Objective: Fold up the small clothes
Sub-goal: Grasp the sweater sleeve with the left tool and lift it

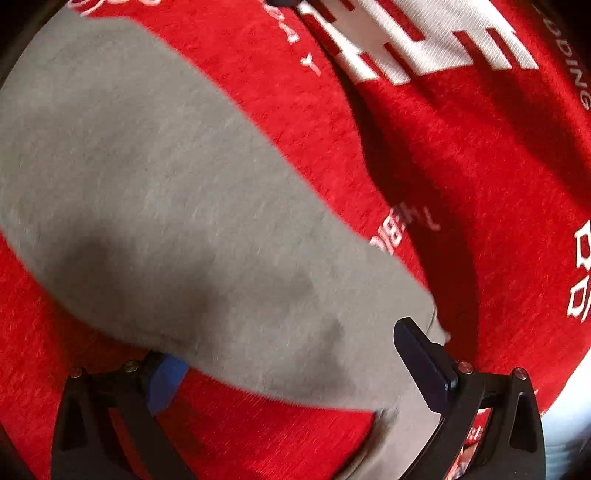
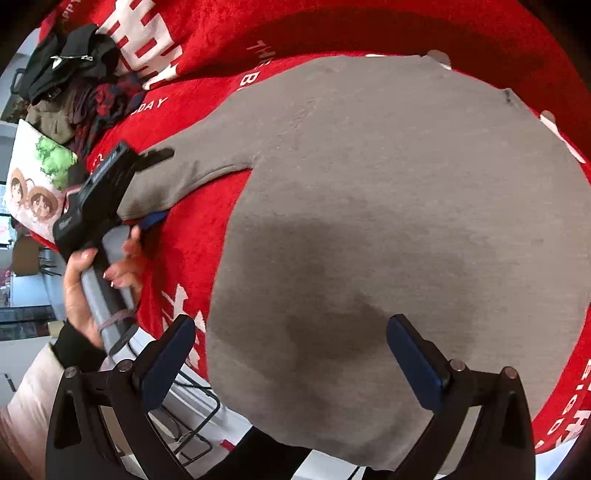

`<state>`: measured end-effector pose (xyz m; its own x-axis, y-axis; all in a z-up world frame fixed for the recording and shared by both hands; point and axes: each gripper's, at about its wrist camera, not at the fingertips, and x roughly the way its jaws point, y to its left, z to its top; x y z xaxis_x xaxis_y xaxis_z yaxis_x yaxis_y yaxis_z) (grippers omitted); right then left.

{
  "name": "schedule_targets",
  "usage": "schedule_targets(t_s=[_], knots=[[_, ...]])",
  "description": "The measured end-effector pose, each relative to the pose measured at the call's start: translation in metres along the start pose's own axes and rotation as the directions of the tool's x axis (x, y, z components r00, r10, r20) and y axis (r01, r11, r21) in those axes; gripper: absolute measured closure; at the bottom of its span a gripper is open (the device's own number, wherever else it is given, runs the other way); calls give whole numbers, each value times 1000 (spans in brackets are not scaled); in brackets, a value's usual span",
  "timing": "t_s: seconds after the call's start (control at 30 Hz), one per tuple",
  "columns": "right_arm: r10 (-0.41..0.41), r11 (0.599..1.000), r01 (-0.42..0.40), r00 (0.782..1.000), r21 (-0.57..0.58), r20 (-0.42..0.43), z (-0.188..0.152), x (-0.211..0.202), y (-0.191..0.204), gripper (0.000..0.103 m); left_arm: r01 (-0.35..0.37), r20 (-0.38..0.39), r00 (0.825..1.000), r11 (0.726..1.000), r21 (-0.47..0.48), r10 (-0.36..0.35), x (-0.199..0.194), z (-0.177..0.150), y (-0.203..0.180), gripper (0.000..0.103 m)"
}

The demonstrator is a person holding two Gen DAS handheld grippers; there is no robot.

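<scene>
Only the right wrist view shows the whole grey garment (image 2: 388, 229) spread flat on the red blanket (image 2: 229, 33), one sleeve (image 2: 177, 177) stretched out toward the left gripper (image 2: 155, 184), which a hand (image 2: 92, 280) holds by its grey handle. That view also takes in a pile of dark clothes (image 2: 77, 77) at the blanket's far corner and a printed cushion (image 2: 33, 181) beside it.

The left wrist view shows only the sleeve (image 1: 192, 221) lying across the blanket (image 1: 461, 184) between the left gripper's (image 1: 295, 354) fingers, which stand wide apart; one blue pad (image 1: 166, 380) lies under the cloth edge.

The right gripper (image 2: 291, 354) hovers over the garment's body, fingers spread wide, gripping nothing. Bare blanket borders the garment on its far and right sides.
</scene>
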<state>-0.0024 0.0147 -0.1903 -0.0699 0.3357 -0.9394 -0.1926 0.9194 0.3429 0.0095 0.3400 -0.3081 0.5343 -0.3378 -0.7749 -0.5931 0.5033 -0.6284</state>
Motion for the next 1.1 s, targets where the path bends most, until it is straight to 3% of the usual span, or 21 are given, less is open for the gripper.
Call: schedule_targets(t_s=[0.1,0.2,0.33,0.43,0.47,0.5,0.53,0.63,0.73,0.8,0.93,1.03,1.1], knots=[[-4,1000,4,1000,6,-5,0,2,1,0,-28,123,992,999,18,25,-21,8,-6,0],[-7,1000,7,1000,8,-5,-1,1,0,0,-108,225,968,994,-12,108,-43,19,5,0],[-10,1000,10,1000,19,-11,-4,1,-4,0,-103,250,961,991,-83,121,-56,29,25,8],[-6,999,6,1000,37,-15,-4,4,-6,0,-225,252,938,971,-79,238,-56,32,22,42],[-5,999,6,1000,40,-15,-4,4,-6,0,-269,250,927,960,-75,279,-54,33,21,75],[-3,999,4,1000,43,-13,-4,4,-6,0,-265,235,933,962,-72,274,-54,34,25,97],[-2,999,2,1000,44,-11,-5,3,-6,0,-242,222,942,967,-77,253,-52,35,29,97],[1,999,-1,1000,50,-2,-6,0,-7,0,-248,241,940,969,-11,243,-58,34,21,97],[-2,997,1,1000,81,16,-9,-6,-16,0,-222,267,946,966,130,181,-67,27,-14,97],[-4,994,1,1000,108,30,-11,-10,-23,0,-166,259,961,956,242,101,-74,17,-46,97],[-17,981,1,997,196,81,-18,-26,-44,0,-34,162,985,864,502,-55,-74,-18,-132,97],[-28,960,-11,990,280,137,-24,-46,-68,0,94,17,990,753,651,-138,-52,-57,-195,97],[-37,945,-21,985,327,170,-31,-57,-86,0,160,-80,985,667,728,-150,-26,-92,-232,97]])
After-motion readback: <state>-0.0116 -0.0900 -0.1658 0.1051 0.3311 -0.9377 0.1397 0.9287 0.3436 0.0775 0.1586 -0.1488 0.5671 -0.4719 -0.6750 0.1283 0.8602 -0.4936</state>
